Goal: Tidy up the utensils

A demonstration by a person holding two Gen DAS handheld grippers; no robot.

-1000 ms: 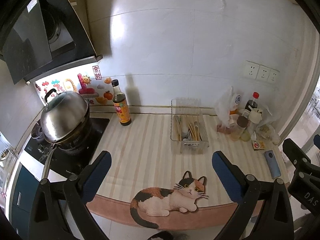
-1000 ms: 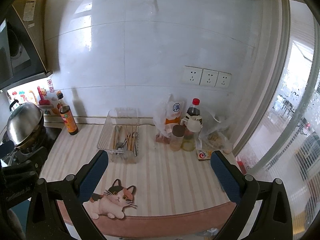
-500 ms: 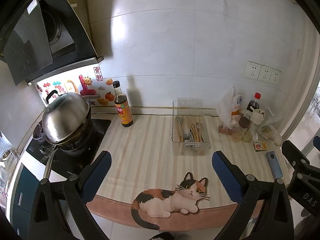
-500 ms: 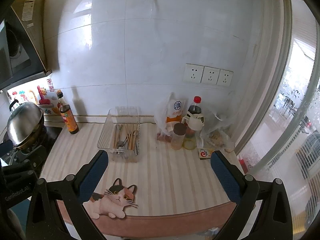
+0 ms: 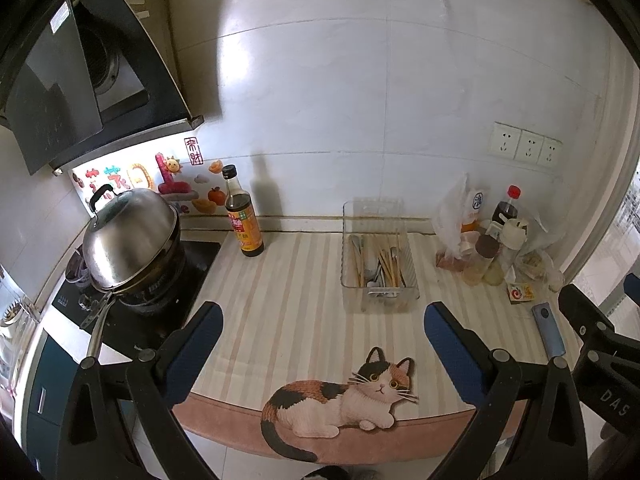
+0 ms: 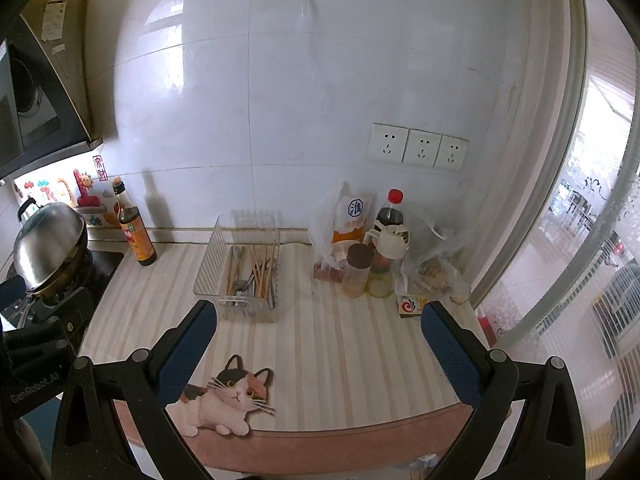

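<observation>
Both the left gripper point(image 5: 320, 344) and the right gripper point(image 6: 318, 340) are released, holding nothing. At 12 o'clock the clear bin point(image 5: 378, 258) holds chopsticks point(image 5: 390, 266) and probably spoons

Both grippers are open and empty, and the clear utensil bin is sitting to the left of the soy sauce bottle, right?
Not quite. The clear utensil bin sits to the right of the soy sauce bottle, as the left wrist view shows. The rest holds: the left gripper and right gripper are both open and empty.
</observation>
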